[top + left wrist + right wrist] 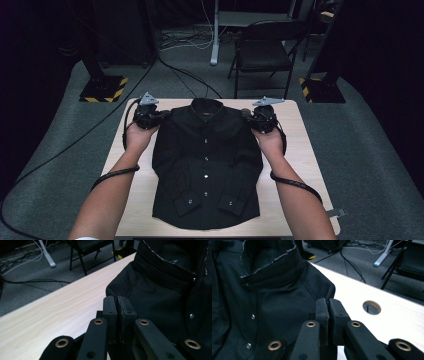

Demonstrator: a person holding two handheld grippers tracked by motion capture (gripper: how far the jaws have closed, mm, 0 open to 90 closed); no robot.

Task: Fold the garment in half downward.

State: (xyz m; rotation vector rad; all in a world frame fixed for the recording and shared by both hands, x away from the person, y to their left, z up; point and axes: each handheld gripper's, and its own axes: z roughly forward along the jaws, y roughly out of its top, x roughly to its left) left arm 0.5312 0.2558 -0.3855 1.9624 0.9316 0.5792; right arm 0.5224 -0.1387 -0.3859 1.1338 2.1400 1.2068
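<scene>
Black long-sleeved button-front cotton shirt (pixel 207 165) lies front-up, sleeves folded in, at frame centre on the pale wooden desk (pixel 300 150); left gripper (pixel 161 116) and right gripper (pixel 250 117) each clenched on a shoulder at mid-frame.

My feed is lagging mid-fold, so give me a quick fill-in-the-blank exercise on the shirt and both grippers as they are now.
1. The black shirt lies on the wooden table with its buttoned front facing ____.
2. The left gripper and right gripper each pinch the shirt at a ____.
3. The jaws of both grippers are ____.
4. The shirt's cuffs lie folded over its front, near the ____ hem.

Missing words: up; shoulder; shut; bottom
</scene>
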